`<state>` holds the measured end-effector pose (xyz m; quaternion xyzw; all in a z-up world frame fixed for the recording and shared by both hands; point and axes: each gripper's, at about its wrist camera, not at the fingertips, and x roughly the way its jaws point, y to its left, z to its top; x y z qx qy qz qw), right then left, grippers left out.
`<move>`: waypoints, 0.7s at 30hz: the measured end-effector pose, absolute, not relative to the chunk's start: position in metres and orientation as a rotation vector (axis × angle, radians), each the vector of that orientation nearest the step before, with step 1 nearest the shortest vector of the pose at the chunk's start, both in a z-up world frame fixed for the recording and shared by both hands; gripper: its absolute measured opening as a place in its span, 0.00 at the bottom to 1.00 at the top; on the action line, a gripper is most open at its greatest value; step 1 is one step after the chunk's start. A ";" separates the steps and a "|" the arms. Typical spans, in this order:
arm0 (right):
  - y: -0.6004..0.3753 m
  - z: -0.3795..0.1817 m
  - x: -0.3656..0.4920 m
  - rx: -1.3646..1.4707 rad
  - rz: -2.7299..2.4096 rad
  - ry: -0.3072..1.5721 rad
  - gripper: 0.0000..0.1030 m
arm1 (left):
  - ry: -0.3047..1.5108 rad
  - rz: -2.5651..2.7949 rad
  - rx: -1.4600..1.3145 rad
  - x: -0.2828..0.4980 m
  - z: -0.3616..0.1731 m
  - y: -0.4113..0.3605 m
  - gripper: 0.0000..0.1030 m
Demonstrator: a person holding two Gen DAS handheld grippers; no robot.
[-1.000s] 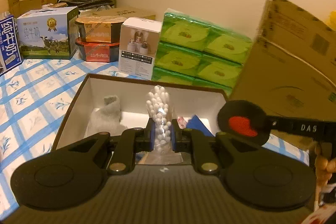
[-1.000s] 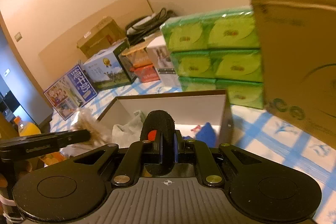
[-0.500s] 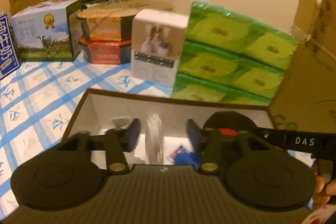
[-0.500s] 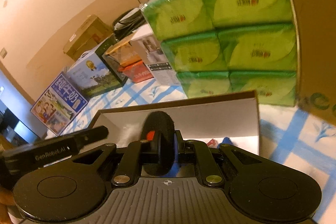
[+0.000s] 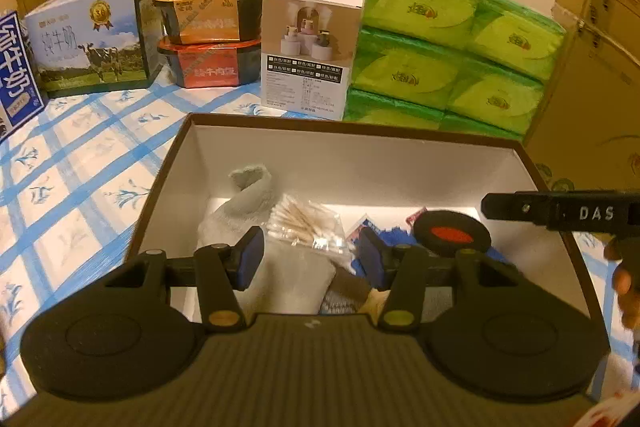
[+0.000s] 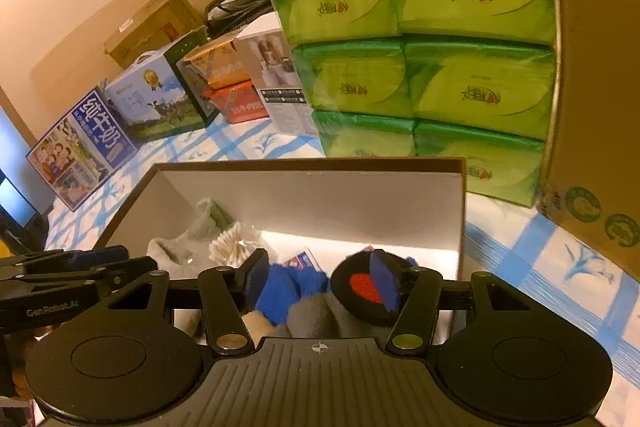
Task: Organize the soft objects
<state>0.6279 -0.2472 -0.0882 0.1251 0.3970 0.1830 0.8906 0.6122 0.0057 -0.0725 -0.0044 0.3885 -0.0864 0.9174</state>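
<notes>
Both grippers hang over the brown box. The left gripper stands wide and empty above the cotton swab bag; the right gripper has just been opening, the black pad beside its right finger.

Green tissue packs, milk cartons, white product box, cardboard box
</notes>
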 end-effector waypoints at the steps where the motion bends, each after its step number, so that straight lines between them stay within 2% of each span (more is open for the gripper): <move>1: -0.249 -0.087 0.624 0.257 0.381 0.824 0.58 | 0.800 -0.177 -0.003 0.607 -0.070 0.006 0.47; 10: -0.253 -0.059 0.571 0.211 0.413 0.806 0.62 | 0.764 -0.198 0.030 0.547 -0.038 0.004 0.48; 21: -0.241 -0.007 0.457 0.138 0.482 0.732 0.63 | 0.724 -0.198 0.044 0.435 0.007 -0.006 0.49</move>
